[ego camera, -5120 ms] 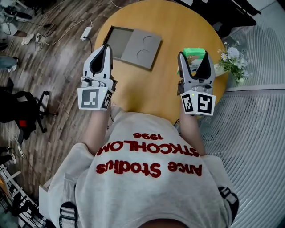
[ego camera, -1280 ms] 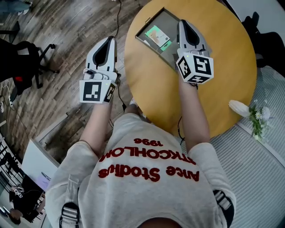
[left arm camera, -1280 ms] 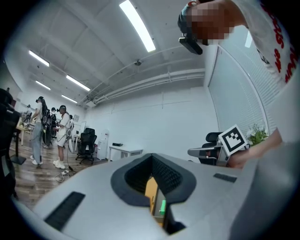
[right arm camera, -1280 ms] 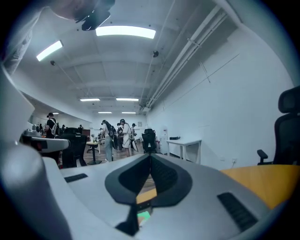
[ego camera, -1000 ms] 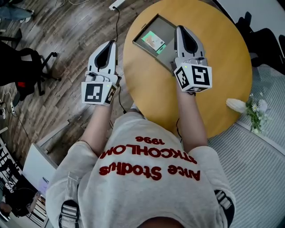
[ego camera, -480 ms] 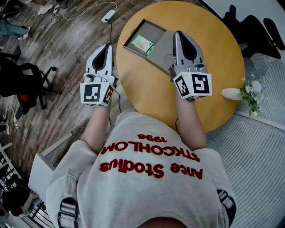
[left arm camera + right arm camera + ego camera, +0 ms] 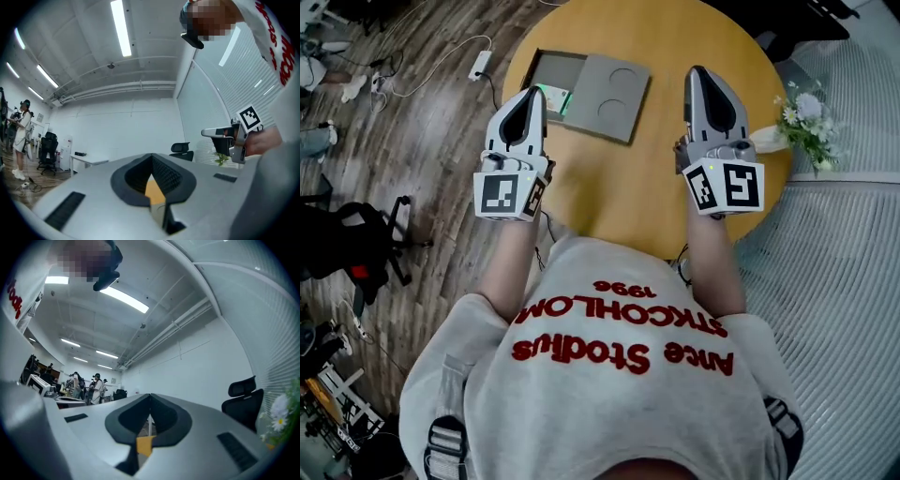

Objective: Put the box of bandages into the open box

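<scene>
In the head view the grey open box (image 7: 542, 71) lies at the far left of the round wooden table (image 7: 647, 178), its lid (image 7: 614, 94) folded out to the right. The green box of bandages (image 7: 555, 97) rests inside the tray, partly hidden behind my left gripper (image 7: 533, 92). That gripper hovers at the table's left edge, shut and empty. My right gripper (image 7: 696, 71) is held over the table's right side, well apart from the open box, also shut and empty. Both gripper views look up into the room over shut jaws.
A white vase with flowers (image 7: 799, 120) lies at the table's right edge, close to my right gripper. A power strip (image 7: 478, 64) and cables lie on the wooden floor to the left. A black chair (image 7: 352, 246) stands further left.
My right gripper has drawn back from the open box to the table's right side. The bandage box stays in the tray. The left gripper has barely moved.
</scene>
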Demonstrator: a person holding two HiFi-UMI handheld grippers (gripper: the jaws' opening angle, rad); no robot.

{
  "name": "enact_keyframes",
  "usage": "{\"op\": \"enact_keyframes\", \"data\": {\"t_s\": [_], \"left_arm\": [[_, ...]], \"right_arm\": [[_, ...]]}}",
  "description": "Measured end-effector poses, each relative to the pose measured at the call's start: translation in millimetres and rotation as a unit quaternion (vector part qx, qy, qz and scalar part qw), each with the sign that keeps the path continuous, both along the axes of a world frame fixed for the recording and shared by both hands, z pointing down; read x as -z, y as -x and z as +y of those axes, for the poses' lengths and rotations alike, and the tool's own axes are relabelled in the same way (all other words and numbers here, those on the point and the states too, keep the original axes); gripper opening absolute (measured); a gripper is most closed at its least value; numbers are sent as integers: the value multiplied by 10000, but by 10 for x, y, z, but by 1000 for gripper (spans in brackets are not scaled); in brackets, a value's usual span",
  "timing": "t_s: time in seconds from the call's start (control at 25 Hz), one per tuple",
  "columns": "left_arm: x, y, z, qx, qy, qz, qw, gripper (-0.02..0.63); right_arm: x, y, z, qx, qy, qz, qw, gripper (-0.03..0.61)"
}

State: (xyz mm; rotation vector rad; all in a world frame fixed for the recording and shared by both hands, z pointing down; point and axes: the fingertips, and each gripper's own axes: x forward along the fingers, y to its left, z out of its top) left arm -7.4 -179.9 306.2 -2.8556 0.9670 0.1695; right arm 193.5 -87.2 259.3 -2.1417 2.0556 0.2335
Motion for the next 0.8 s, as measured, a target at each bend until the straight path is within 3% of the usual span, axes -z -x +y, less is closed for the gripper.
{"op": "enact_keyframes", "data": {"t_s": [0.16, 0.4, 0.8], "left_arm": [[30, -490, 175, -412, 32, -23, 9991, 6], [83, -1015, 442, -1081, 40, -2, 9941, 6], [264, -1085, 714, -1356, -16, 111, 9907, 6]], "right_arm": [[34, -542, 481, -587, -119, -372, 9975, 6], [-12, -1024, 1125, -1464, -111, -402, 9884, 6], [149, -997, 1517, -1703, -89, -249, 9850, 5]]}}
